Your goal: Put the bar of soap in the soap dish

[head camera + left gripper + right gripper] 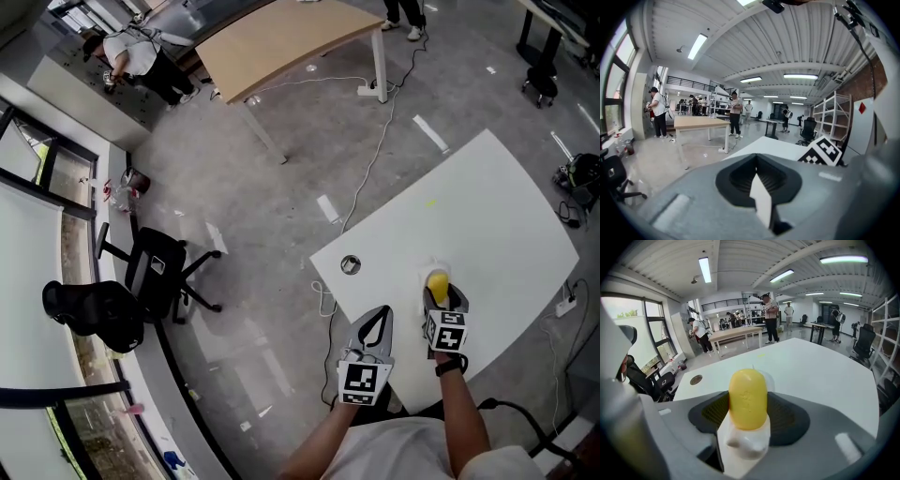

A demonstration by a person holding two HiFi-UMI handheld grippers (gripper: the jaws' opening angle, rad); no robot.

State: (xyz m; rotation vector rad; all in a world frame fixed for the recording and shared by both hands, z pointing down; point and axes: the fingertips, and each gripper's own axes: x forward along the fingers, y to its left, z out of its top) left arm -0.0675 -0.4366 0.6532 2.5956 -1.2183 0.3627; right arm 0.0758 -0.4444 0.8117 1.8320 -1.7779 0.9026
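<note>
One soap bar (747, 398) in right claw (743, 434)

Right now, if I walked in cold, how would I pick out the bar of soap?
Find the large white table, then the right gripper held over its near edge. The bar of soap is the smooth, oval, bright yellow lump pinched between that gripper's grey jaws. The left gripper beside it is shut with nothing in it.
</note>
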